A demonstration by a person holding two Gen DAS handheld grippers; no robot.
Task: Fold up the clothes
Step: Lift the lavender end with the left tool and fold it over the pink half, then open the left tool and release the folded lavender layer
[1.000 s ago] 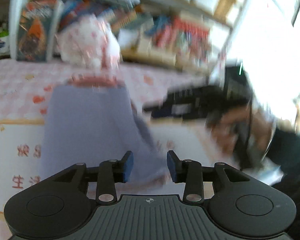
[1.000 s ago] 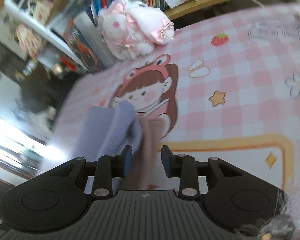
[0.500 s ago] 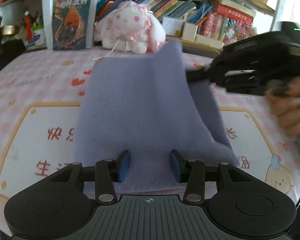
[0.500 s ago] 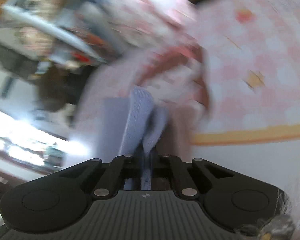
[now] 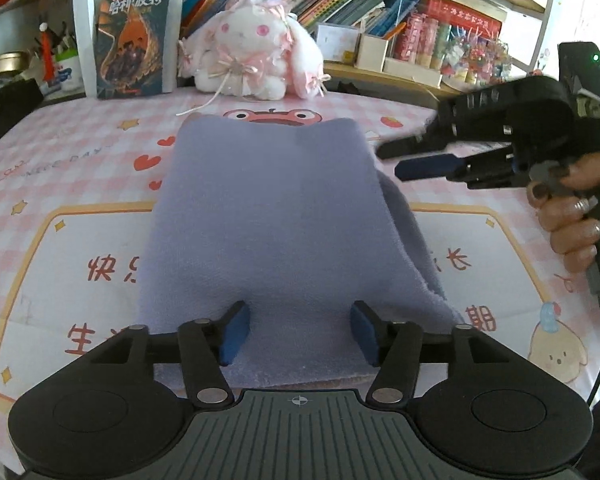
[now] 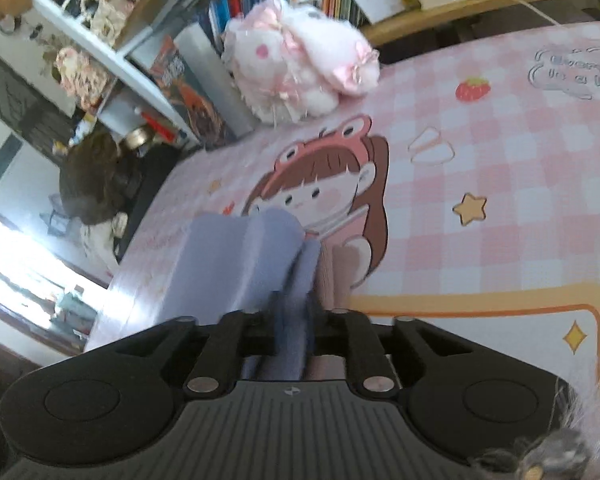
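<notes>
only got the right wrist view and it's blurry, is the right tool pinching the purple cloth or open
observer: Open. In the left wrist view the right tool shows its jaws apart, having just been opening, with the tips at the right edge of the purple cloth.
operator: where's the left tool
observer: The left tool is over the cloth's near edge. Its jaws are wide, having just been opening, and its pads are not pressing the cloth.
operator: is the cloth lying flat
observer: Yes, it lies folded on the pink mat, with a lower layer peeking out on its right side.
</notes>
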